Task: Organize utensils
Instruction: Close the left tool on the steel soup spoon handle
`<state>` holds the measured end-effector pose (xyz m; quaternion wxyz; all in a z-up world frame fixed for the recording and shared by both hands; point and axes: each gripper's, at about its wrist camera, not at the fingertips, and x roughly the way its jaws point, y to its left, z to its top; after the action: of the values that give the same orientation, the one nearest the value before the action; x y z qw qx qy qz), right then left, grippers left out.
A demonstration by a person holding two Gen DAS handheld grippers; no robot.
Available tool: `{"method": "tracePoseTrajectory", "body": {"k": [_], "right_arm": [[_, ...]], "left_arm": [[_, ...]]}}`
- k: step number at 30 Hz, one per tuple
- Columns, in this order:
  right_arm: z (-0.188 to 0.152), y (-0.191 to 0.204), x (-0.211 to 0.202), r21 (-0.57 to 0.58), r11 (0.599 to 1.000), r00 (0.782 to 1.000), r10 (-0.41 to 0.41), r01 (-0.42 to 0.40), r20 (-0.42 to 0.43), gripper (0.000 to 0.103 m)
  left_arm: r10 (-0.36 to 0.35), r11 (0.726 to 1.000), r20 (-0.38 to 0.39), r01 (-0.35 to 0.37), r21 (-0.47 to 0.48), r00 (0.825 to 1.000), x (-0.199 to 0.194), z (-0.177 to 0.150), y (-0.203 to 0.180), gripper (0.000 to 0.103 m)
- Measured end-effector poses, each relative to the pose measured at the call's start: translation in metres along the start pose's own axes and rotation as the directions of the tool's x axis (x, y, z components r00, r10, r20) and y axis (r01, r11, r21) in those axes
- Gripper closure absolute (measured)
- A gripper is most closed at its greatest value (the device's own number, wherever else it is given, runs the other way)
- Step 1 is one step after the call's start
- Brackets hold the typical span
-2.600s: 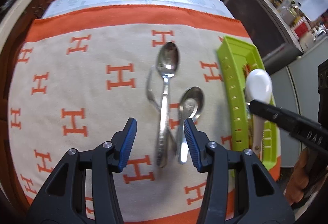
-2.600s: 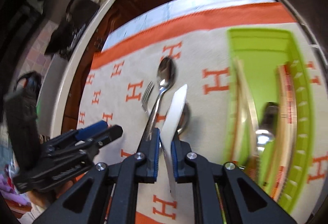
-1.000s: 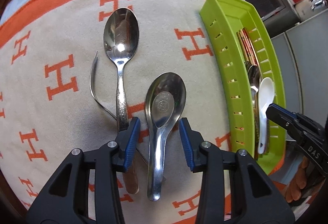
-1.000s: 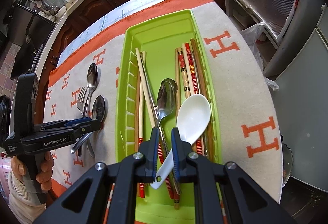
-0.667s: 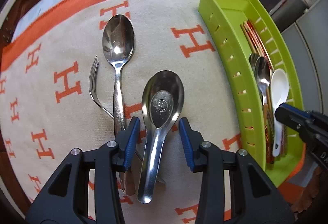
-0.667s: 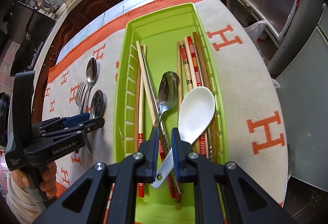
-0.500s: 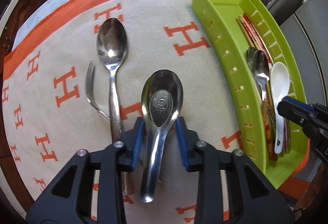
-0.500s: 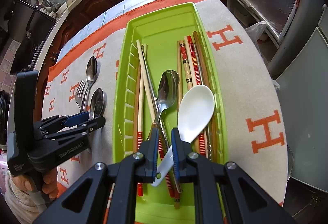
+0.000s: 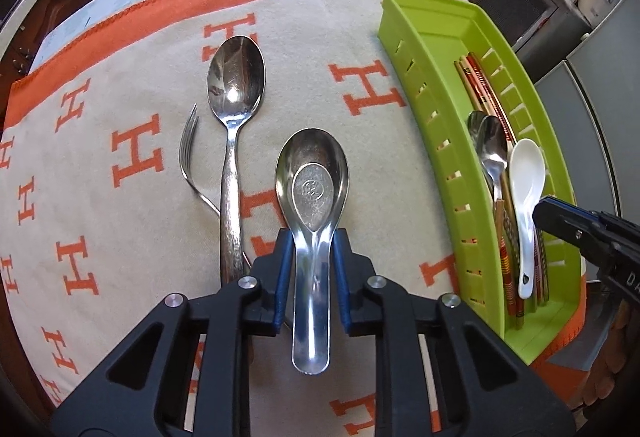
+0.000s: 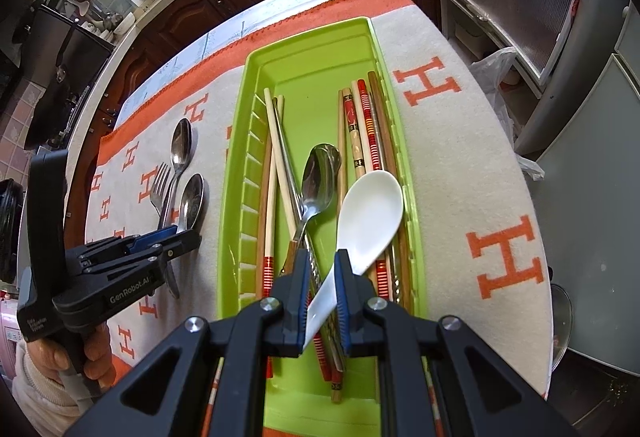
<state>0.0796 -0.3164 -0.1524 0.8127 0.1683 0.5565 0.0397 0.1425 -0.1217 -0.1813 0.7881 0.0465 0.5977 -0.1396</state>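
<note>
My left gripper (image 9: 310, 241) is shut on the handle of a steel soup spoon (image 9: 313, 173) that lies on the cloth, bowl pointing away. A long steel spoon (image 9: 235, 85) and a fork (image 9: 188, 153) lie just left of it. My right gripper (image 10: 322, 269) is over the near end of the green tray (image 10: 320, 49), its pads slightly apart around the handle of a white ceramic spoon (image 10: 370, 213) resting in the tray. The tray also holds a steel spoon (image 10: 320, 177) and several chopsticks (image 10: 360, 125). The left gripper also shows in the right wrist view (image 10: 176, 233).
A beige cloth with orange H marks (image 9: 360, 93) covers the table, with an orange border. The tray (image 9: 436, 37) stands at the cloth's right side. Kitchen cabinets and a counter lie beyond the far edge; grey appliances (image 10: 580, 77) stand to the right.
My left gripper has closed on the steel soup spoon's handle. My right gripper's pads have parted a little around the white spoon, which has settled in the tray.
</note>
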Motion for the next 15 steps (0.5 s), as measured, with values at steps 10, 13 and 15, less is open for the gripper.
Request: {"method": "tracePoseTrajectory", "body": {"k": [10,13,15], "right_arm": [[-0.002,0.0,0.0,0.002,1.0,1.0,0.009,-0.009,0.001,0.091],[-0.002,0.0,0.0,0.002,1.0,1.0,0.009,-0.009,0.001,0.091],[-0.002,0.0,0.0,0.001,1.0,1.0,0.008,-0.008,0.001,0.091]], "left_arm": [[-0.005,1.0,0.052,0.005,-0.003,0.999,-0.013,-0.017,0.005,0.088],[-0.004,1.0,0.088,0.004,0.002,0.996,-0.021,-0.022,0.005,0.088],[-0.004,1.0,0.11,0.004,0.007,0.994,-0.026,-0.026,0.005,0.088]]}}
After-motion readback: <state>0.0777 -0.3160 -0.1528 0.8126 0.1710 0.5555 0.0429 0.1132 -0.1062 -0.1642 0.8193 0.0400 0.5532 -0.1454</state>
